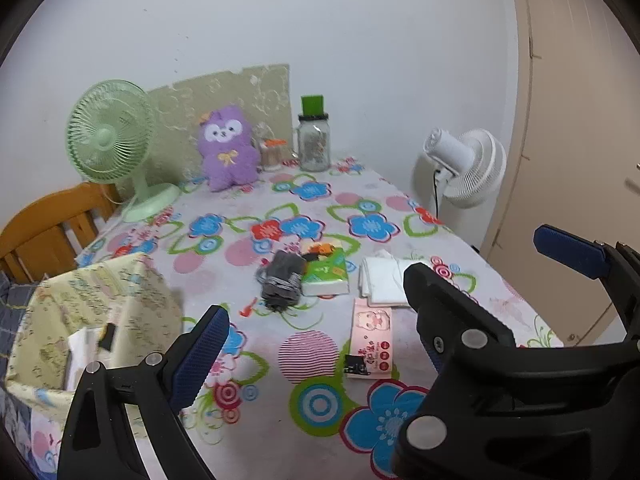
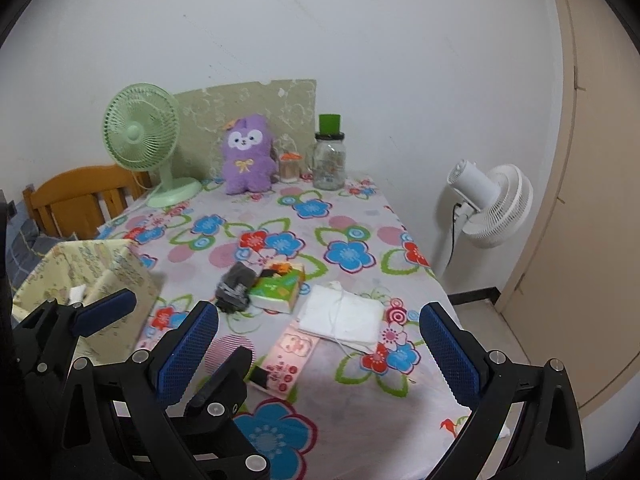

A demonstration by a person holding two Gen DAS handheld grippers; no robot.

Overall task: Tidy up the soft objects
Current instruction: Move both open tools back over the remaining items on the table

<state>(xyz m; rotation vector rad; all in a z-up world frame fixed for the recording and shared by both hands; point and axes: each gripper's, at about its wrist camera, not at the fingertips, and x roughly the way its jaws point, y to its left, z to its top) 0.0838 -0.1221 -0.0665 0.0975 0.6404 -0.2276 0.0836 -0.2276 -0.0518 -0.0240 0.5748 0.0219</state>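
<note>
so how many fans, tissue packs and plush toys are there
fans: 2, the green fan on the table and the white fan beside it
tissue packs: 2, the green pack and the pink pack
plush toys: 1, the purple plush
total: 5

A lived-in home room: a table under a flowered tablecloth stands against a plain wall, with a green desk fan, a purple plush toy, a glass jar, a wooden chair and a white floor fan by a beige door
</note>
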